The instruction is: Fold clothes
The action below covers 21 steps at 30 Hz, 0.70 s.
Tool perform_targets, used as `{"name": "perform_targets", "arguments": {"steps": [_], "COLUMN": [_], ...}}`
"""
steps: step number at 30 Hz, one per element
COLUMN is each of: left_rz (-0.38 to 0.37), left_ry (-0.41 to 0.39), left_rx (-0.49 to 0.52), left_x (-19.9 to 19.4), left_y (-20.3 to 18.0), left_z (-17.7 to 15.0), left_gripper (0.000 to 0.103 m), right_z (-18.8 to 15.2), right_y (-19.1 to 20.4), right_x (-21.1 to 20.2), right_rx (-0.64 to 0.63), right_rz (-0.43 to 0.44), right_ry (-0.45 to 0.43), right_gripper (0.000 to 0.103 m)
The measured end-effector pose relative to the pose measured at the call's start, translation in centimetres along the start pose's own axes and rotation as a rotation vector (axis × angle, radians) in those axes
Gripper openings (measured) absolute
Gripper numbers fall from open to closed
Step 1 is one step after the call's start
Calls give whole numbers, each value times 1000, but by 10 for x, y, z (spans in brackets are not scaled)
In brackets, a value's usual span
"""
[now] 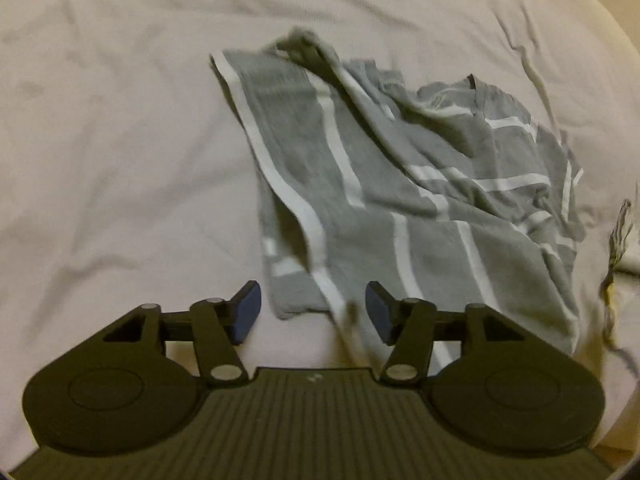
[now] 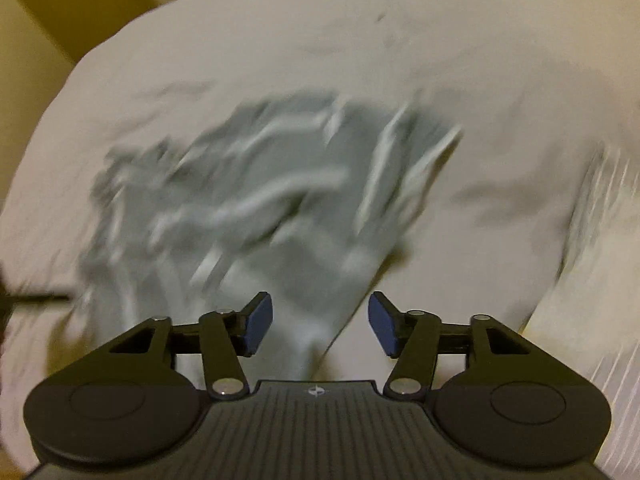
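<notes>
In the left wrist view the shirt [image 1: 400, 184] lies on the sheet [image 1: 120, 140], running from the frame's centre to its right side, with its near hem reaching down between the fingertips of the left gripper [image 1: 313, 312] at the bottom. Another cloth [image 1: 624, 248] sits at the right edge, just beside the shirt. In the right wrist view, which is blurred, the shirt [image 2: 260, 200] lies left of centre on the sheet [image 2: 460, 80], above the right gripper [image 2: 320, 324].
</notes>
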<state>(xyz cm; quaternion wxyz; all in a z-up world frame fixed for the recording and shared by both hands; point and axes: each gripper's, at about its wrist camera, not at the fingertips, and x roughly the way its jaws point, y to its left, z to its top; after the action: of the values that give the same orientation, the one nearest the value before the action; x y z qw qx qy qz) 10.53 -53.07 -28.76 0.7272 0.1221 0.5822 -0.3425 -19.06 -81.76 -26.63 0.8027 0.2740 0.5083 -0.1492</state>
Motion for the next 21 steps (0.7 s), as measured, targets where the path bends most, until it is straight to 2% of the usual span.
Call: {"name": "perform_targets", "arguments": {"steps": [5,6,7,8,11,18,19,20,21], "left_rz": [-78,-94,-110,-125,-147,-188,-191,-193,-195], "left_ry": [-35,-37,-29,-21,-38,-85,-89,-93,-97], "left_rx": [-119,-138,-144,-151,-132,-92,-93,-94,-94], "left_x": [24,28,32,36,27,-18,-23,-27,-31], "left_y": [12,15,17,19,16,23,26,27,28], "left_z": [24,28,31,35,34,7,3,0,-3], "left_gripper": [53,45,18,0,0,0,0,0,0], "right_z": [-53,-63,-74,-84,-107,-128,-129,-130,-130], "right_y": [47,51,53,56,69,71,72,74,76], "right_x": [13,16,23,30,47,77,81,85,88], "right_rx": [31,74,128,173,213,557,579,600,606], "right_rz": [126,152,182,205,246,354,360,365,365], "right_ry": [116,142,172,199,224,126,118,109,115], "right_gripper": [66,67,67,67,68,67,58,35,22]}}
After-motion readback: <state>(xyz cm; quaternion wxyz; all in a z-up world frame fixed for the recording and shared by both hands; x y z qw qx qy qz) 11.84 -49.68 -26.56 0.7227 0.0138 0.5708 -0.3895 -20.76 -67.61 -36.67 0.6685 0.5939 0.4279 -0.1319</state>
